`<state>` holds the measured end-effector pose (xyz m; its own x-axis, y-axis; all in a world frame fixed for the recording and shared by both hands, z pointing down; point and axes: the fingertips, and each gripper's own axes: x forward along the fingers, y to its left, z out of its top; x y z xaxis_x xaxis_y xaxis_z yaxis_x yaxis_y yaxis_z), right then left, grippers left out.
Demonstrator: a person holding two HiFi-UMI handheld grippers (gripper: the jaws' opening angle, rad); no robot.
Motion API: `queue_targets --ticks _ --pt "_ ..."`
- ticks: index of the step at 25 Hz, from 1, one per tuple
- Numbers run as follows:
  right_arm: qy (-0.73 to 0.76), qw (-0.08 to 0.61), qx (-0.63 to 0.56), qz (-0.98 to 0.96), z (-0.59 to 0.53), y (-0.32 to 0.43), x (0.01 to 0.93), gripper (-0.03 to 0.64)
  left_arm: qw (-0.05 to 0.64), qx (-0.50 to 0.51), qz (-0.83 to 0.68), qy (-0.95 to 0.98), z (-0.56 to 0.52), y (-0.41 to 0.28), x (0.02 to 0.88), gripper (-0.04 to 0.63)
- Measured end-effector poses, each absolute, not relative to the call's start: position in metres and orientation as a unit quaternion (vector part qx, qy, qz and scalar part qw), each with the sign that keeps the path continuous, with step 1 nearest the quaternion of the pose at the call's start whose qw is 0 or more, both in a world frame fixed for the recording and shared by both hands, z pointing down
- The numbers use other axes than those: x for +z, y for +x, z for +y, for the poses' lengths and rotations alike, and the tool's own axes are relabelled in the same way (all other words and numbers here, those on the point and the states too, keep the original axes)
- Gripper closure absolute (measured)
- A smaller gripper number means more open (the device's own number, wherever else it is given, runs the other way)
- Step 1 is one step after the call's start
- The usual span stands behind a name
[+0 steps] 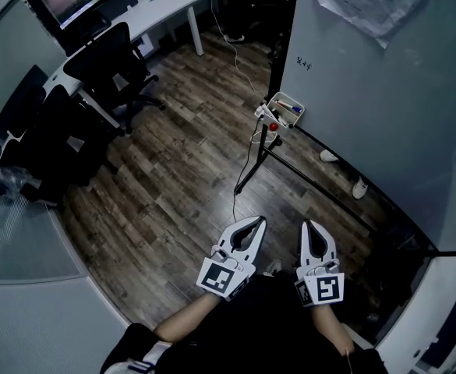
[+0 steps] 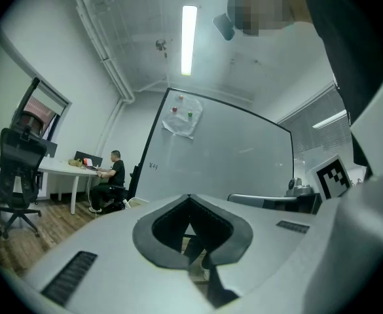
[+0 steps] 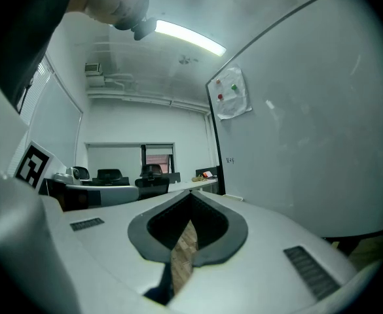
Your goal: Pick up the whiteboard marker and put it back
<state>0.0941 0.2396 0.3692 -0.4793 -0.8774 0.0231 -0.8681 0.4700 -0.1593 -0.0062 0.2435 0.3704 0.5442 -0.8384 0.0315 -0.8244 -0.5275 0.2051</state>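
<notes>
Grippers both closed, empty

Left gripper [image 1: 257, 222] and right gripper [image 1: 310, 226]: jaws together, nothing between them, above the wood floor [image 1: 181, 185]. Whiteboard markers [image 1: 289, 106] lie in the tray [image 1: 277, 98] at the whiteboard [image 1: 383, 123] corner, well apart from both.

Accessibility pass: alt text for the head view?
Both shut and empty, the left gripper and right gripper point across a wood floor toward a whiteboard with a small marker tray at its lower corner. Office chairs stand at left.

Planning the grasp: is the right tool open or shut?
Shut: the white two-jaw right tool has its tips touching, nothing between them.
</notes>
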Motion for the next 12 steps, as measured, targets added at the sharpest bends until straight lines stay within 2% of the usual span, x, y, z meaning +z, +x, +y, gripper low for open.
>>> queue_targets --ticks 5,12 --pt "-0.521 0.007 -0.067 0.851 0.240 0.085 0.382 0.603 0.102 -0.043 -0.462 0.880 0.244 -0.022 0.375 0.588" --pt "-0.531 0.012 -0.068 0.845 0.236 0.078 0.376 0.603 0.123 -0.048 -0.459 0.878 0.236 -0.030 0.377 0.588"
